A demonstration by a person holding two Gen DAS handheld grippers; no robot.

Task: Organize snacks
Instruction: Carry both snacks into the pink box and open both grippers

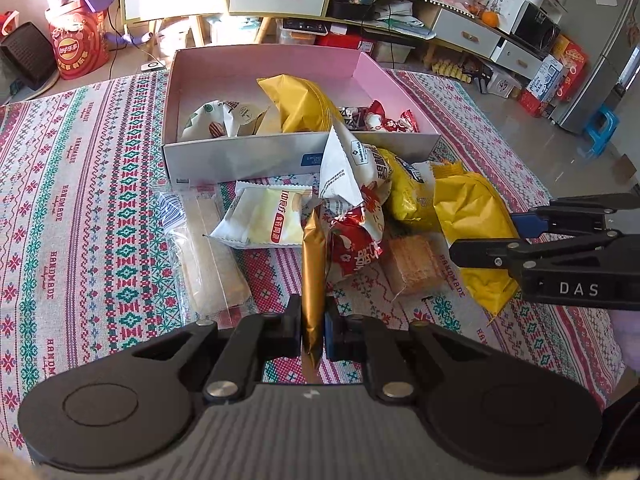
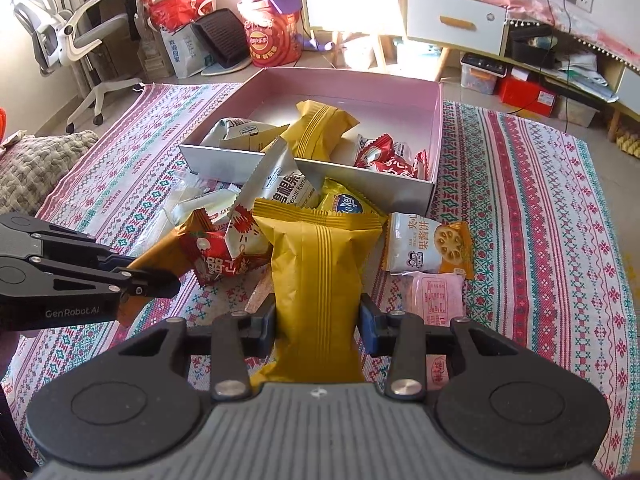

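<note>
Holding two loads: your left gripper (image 1: 313, 330) pinched tight on gold packet (image 1: 313, 264), right gripper (image 2: 318, 330) clamping yellow bag (image 2: 320, 276). Lift both above front wall of box (image 2: 438, 120), release over bare floor.

Left gripper (image 1: 313, 326) clamping gold snack stick (image 1: 313, 276), snack pile (image 1: 384, 208) w/ pink box (image 1: 240, 156) behind

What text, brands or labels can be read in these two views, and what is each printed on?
"DAS": right gripper, on its body.
"GenRobot.AI": left gripper, on its body.
"HANDMADE": tablecloth, repeated.
"Member's Mark": white nut packet.
"Pecan Kerne...": the same packet.
Chinese print on the other wrappers, the box label and the red bucket: not legible to me.
</note>
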